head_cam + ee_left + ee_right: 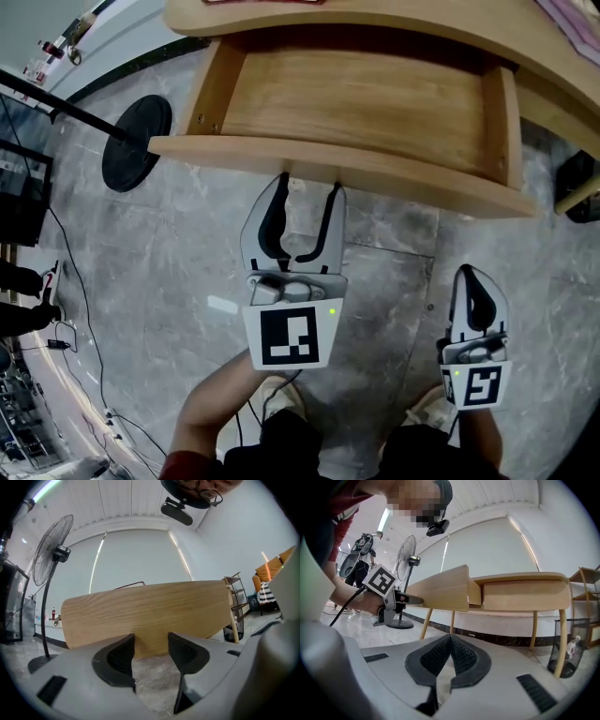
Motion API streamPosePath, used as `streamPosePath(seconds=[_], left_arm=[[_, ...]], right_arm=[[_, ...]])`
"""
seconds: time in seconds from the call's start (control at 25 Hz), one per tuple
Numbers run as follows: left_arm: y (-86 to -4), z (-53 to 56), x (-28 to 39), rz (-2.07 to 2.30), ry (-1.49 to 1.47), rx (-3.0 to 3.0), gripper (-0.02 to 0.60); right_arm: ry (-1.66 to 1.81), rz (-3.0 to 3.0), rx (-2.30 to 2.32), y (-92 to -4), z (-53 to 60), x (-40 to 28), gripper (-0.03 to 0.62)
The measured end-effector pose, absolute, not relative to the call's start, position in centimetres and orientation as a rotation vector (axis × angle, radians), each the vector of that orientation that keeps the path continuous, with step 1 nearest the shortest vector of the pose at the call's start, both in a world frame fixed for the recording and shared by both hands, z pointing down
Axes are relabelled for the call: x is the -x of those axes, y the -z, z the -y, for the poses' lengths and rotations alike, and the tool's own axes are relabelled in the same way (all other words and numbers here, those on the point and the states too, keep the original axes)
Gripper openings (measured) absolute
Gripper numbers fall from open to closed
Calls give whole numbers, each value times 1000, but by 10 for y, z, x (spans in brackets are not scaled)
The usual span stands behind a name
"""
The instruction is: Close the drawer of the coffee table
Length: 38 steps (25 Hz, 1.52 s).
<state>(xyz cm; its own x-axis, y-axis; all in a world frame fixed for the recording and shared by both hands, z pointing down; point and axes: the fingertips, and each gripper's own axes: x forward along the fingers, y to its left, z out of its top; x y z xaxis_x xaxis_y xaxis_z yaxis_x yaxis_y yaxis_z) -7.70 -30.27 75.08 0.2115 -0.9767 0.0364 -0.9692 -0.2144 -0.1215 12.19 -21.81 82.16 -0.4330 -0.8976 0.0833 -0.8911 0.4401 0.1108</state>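
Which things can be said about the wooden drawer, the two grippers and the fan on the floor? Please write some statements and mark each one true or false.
1. The light wooden drawer stands pulled out of the light wooden coffee table. True.
2. The jaws of the left gripper are closed together. False: they stand apart and grip nothing, facing the drawer's front.
3. The jaws of the right gripper are together. True.
4. The right gripper is closer to the drawer than the left gripper. False: the left one is at the drawer's front, the right one is farther back.
5. In the head view, the black round fan base stands on the floor left of the drawer. True.
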Motion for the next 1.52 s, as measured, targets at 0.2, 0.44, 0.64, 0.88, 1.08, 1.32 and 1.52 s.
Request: streamPosePath(seconds=[0.2, 0.44, 0.64, 0.88, 1.08, 1.32, 1.52], left_arm=[[-753, 311, 71, -1900, 163, 2387, 224], [-744, 327, 63, -1868, 140, 2371, 224], [-739, 337, 60, -1850, 116, 2360, 224], [-729, 349, 56, -1808, 128, 2375, 224], [-727, 365, 57, -1851, 99, 2397, 224], [-729, 380, 54, -1856, 54, 2386, 224], [-730, 395, 49, -1863, 49, 2381, 224]], right_arm=[[93, 2578, -1651, -813, 230, -134, -5], [100, 2651, -1644, -768, 260, -148, -5], [157, 2622, -1601, -748, 284, -145, -5], [97, 2597, -1594, -733, 302, -142, -5], [-57, 2601, -1676, -746, 312, -143, -5], [-120, 2591, -1691, -773, 317, -146, -5], [-127, 2624, -1679, -776, 324, -144, -5]])
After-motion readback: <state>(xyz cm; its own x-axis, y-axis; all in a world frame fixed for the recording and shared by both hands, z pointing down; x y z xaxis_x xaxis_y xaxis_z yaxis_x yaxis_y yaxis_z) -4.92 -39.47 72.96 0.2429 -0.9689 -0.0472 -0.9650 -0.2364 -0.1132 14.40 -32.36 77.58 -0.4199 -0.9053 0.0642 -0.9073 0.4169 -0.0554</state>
